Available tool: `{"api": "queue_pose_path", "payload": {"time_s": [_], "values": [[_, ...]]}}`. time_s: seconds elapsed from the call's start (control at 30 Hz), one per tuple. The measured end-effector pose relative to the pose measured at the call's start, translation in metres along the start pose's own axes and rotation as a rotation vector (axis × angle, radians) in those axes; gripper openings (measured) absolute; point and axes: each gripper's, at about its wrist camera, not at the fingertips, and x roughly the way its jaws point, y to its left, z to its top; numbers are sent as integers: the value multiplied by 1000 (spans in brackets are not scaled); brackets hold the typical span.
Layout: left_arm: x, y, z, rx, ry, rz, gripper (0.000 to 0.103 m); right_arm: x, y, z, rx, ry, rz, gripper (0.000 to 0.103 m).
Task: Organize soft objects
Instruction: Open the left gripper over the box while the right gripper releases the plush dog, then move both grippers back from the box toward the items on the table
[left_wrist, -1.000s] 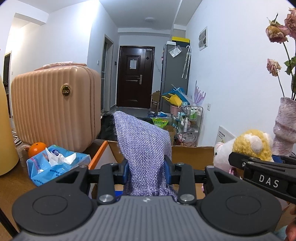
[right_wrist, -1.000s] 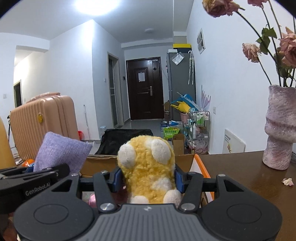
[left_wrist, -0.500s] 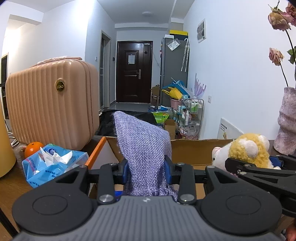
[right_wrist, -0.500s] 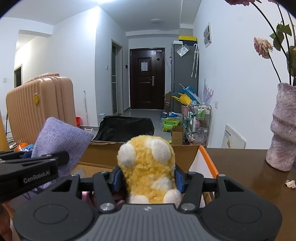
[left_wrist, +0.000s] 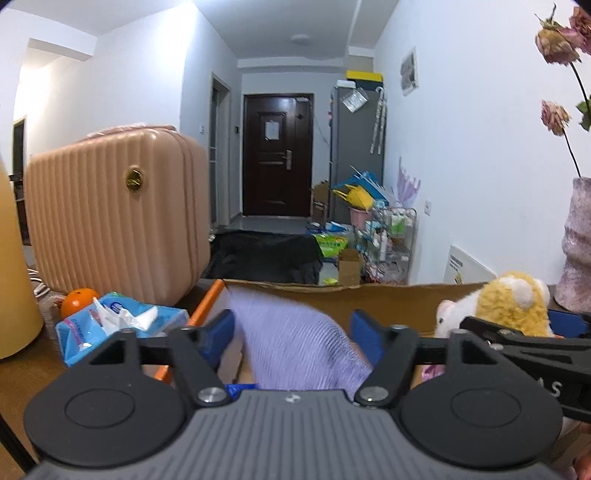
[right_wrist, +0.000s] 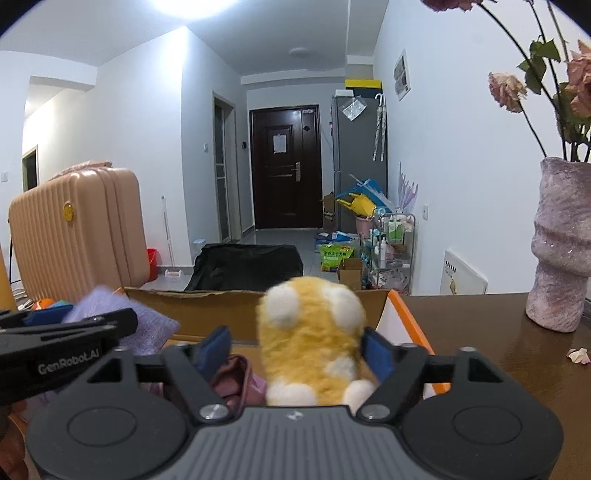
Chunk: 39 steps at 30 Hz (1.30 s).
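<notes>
left gripper (left_wrist: 293, 334) jaws opening, releasing lilac woven fabric cushion (left_wrist: 295, 350) over open cardboard box (left_wrist: 332, 295) | right gripper (right_wrist: 297, 349) jaws opening, dropping yellow-and-white plush toy (right_wrist: 310, 343) into same box

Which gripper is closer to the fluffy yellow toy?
Right. The yellow plush toy sits between the right gripper's opening fingers, above the cardboard box. The left gripper is off to its left, around the purple pillow.

Lilac cushion (left_wrist: 295, 343), yellow plush (right_wrist: 314, 347) over box (right_wrist: 207, 306)
</notes>
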Motion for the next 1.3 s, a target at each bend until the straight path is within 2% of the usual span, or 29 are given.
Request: {"api": "queue_pose_path", "payload": {"time_s": [0.13, 0.23, 0.57, 0.93, 1.3], "values": [[-1, 4, 1, -19, -14, 52, 100, -4, 1, -2, -1, -12, -20, 91], [1, 11, 2, -55, 0, 42, 103, -3, -4, -2, 25, -9, -34, 103], [1, 9, 0, -45, -4, 57, 103, -4, 0, -3, 11, -9, -43, 103], [-17, 5, -8, -2, -52, 101, 103, -19, 1, -9, -17, -15, -48, 103], [-38, 16, -18, 8, -31, 122, 103, -46, -5, -18, 5, -22, -57, 103]]}}
